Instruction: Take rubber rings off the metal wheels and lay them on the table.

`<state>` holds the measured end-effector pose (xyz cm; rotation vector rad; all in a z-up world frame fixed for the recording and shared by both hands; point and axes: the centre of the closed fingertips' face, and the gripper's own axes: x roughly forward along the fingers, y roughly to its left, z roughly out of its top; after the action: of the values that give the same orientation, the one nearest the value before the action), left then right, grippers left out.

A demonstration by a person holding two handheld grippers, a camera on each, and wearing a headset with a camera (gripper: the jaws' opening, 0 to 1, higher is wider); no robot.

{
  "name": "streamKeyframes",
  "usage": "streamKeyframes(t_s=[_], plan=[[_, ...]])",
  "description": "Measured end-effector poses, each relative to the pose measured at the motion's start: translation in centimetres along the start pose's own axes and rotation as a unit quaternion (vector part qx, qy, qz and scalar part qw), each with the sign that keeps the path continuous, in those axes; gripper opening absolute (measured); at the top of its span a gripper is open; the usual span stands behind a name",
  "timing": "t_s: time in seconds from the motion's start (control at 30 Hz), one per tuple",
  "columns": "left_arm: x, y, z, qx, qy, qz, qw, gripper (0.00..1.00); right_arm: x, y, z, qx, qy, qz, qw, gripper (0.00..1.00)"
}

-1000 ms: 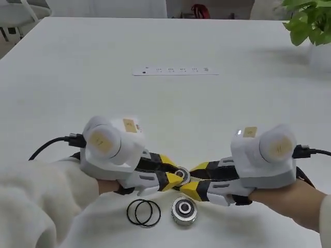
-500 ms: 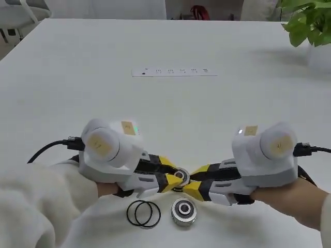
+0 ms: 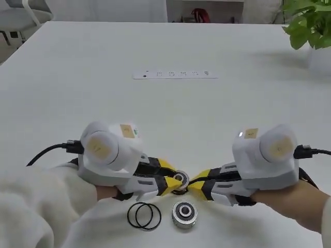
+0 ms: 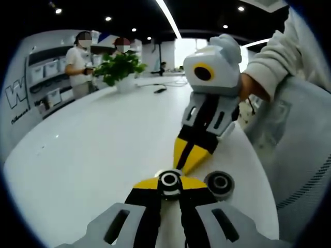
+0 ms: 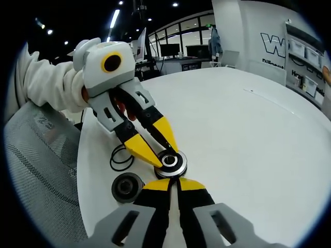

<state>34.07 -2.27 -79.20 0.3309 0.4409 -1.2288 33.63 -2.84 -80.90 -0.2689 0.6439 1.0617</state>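
First, the head view. The left gripper and the right gripper meet tip to tip low over the white bench, near the person's edge. Between their tips is the held wheel. I judge that one gripper fixes it so that the other can work on its rim. The two loose rubber rings lie overlapping close to the person. The second wheel lies flat just beside them, out of the way but within easy reach. A power strip lies well apart.

Next, the left gripper view. The left gripper has its jaws clenched on the held wheel, one yellow tip on each side, and this keeps the wheel steady. The right gripper comes in with its point at the wheel's far edge. The second wheel rests on the bench nearby.

Finally, the right gripper view. The right gripper has its jaws pressed together to a thin line, and the tip is against the held wheel, probably to catch the rubber. Whether a ring is pinched, I cannot tell. The left gripper grips the wheel from the other side, and the rubber rings lie behind it.
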Motion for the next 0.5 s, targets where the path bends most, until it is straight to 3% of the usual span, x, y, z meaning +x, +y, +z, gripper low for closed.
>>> streamKeyframes(t_s=[0.23,0.5], plan=[[-0.08,0.01,-0.06,0.005,-0.002,0.000,1.0000,0.14,0.04,-0.10,0.07,-0.010,0.007,-0.008,0.9999,0.01],[-0.16,-0.05,-0.08,0.008,-0.003,-0.001,1.0000,0.14,-0.06,-0.32,0.04,0.010,0.011,-0.013,0.9998,0.00]])
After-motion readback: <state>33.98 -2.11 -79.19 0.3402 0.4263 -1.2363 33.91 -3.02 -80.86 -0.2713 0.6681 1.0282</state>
